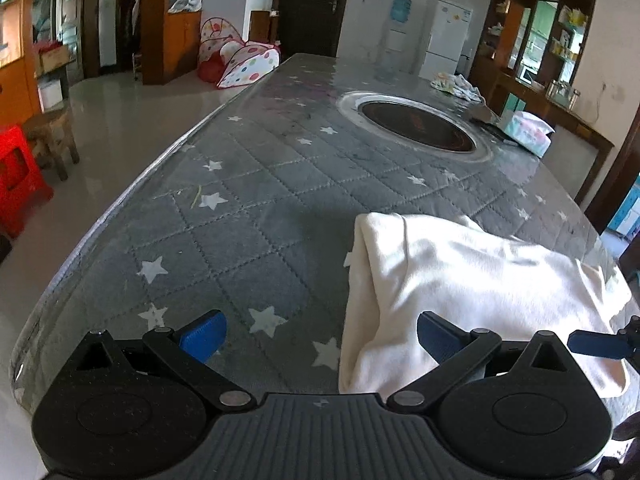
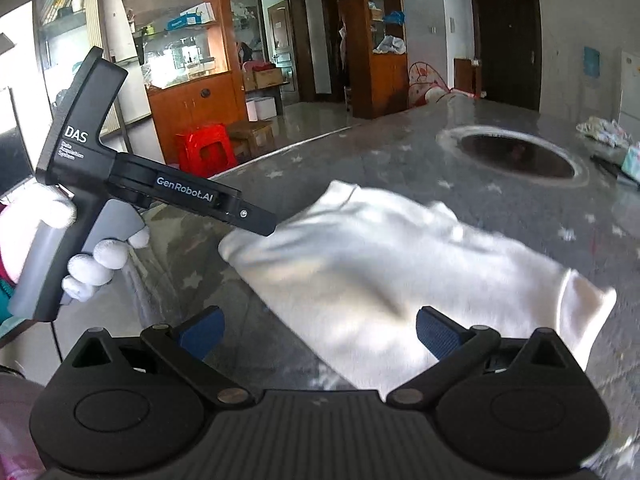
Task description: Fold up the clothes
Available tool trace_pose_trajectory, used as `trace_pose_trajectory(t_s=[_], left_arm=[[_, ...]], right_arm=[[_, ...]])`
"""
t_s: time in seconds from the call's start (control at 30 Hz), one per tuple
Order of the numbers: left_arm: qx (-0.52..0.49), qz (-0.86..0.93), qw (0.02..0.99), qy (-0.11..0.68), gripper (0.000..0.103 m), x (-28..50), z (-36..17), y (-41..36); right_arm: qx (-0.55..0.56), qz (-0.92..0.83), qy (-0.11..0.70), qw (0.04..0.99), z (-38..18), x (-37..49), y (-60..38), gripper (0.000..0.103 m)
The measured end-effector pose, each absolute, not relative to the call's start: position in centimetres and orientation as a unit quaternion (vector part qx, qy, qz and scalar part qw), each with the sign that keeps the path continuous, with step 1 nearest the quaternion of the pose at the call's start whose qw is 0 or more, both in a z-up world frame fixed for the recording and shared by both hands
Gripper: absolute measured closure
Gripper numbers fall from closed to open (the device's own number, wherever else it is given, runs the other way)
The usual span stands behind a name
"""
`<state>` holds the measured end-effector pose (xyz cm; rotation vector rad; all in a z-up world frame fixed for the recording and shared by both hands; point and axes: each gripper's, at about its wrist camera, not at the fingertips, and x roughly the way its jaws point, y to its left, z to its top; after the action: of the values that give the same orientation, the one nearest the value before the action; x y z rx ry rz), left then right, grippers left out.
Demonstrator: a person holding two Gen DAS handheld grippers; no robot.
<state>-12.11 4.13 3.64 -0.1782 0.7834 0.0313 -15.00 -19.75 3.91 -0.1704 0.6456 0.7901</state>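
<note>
Gloved hand (image 2: pixel 86 256) only right-side

Each camera sits just behind its own open tongs, looking forward and down over the table (image 1: pixel 280 168). Both are close above the white cloth (image 1: pixel 460 280). They share the cloth and the round hole (image 2: pixel 516 154) beyond it.

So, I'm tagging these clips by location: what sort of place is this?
Most likely a lived-in home, a dining or living room. A white fridge and water dispenser stand by the wall, a polka-dot play tent sits on the floor, and the table has a built-in cooktop.
</note>
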Motion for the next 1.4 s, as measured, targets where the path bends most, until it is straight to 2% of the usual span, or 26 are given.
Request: trace_pose_trajectory(t_s=[0.47,0.7,0.8,0.93,1.13,1.23,1.3,1.4], left_arm=[[-0.137,-0.014,0.918,0.373,0.000,-11.6,3.5,7.5],[-0.166,-0.026,0.915,0.366,0.000,-11.7,3.3,9.1],[-0.176,-0.034,0.916,0.360,0.000,-11.7,3.5,9.7],[-0.204,-0.045,0.910,0.359,0.000,-11.5,3.4,10.4],[-0.229,-0.063,0.900,0.365,0.000,-11.3,3.0,10.7],[-0.244,-0.070,0.893,0.371,0.000,-11.1,2.7,10.8],[-0.258,-0.074,0.887,0.376,0.000,-11.0,2.4,10.9],[-0.277,-0.082,0.879,0.379,0.000,-11.0,2.3,11.1]], right_arm=[[-0.198,0.380,0.283,0.858,4.5,-15.6,-12.1,0.013],[-0.241,0.373,0.284,0.850,4.0,-15.7,-9.2,0.026],[-0.246,0.371,0.291,0.847,3.7,-15.5,-8.4,0.037],[-0.260,0.362,0.298,0.844,3.2,-15.4,-7.6,0.041],[-0.284,0.351,0.294,0.842,3.0,-15.6,-6.6,0.051],[-0.298,0.349,0.287,0.841,2.9,-15.7,-6.1,0.062],[-0.300,0.346,0.285,0.842,2.9,-15.5,-6.0,0.075],[-0.273,0.346,0.293,0.849,3.3,-14.9,-6.6,0.085]])
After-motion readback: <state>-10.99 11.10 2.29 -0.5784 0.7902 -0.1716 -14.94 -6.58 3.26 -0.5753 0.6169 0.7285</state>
